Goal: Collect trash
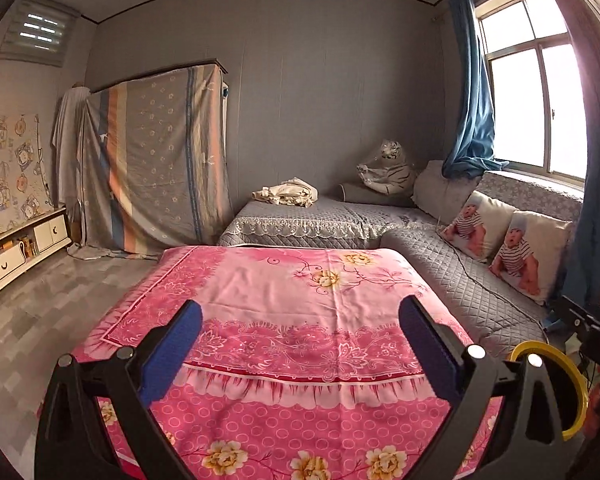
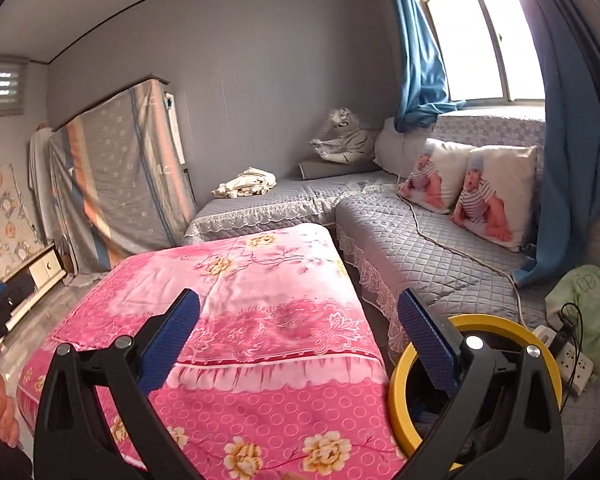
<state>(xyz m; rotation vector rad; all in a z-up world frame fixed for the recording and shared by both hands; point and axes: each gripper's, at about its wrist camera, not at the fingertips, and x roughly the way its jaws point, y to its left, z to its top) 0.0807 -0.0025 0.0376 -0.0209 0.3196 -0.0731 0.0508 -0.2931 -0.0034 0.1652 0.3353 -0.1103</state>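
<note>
— What lay around the pink floral bench (image 1: 284,320)?

— At left, a low white cabinet (image 1: 16,256) and a cloth-draped wardrobe (image 1: 156,152); behind, a grey quilted sofa (image 2: 420,232) carrying two baby-print cushions (image 2: 472,188).

— And the claws?

— The left claw (image 1: 300,356) and right claw (image 2: 298,348) both gaped wide, holding nothing. The yellow-rimmed trash bin (image 2: 400,392) stood just right of the bench, behind the right claw's finger.

A pink floral cloth (image 1: 284,320) covers the counter (image 2: 204,360) edge to edge (nothing else on top). Behind its far edge the grey sofa (image 2: 420,240) carries a crumpled cream cloth (image 1: 290,194), two cushions (image 2: 460,184) and a cable (image 2: 452,246).
</note>
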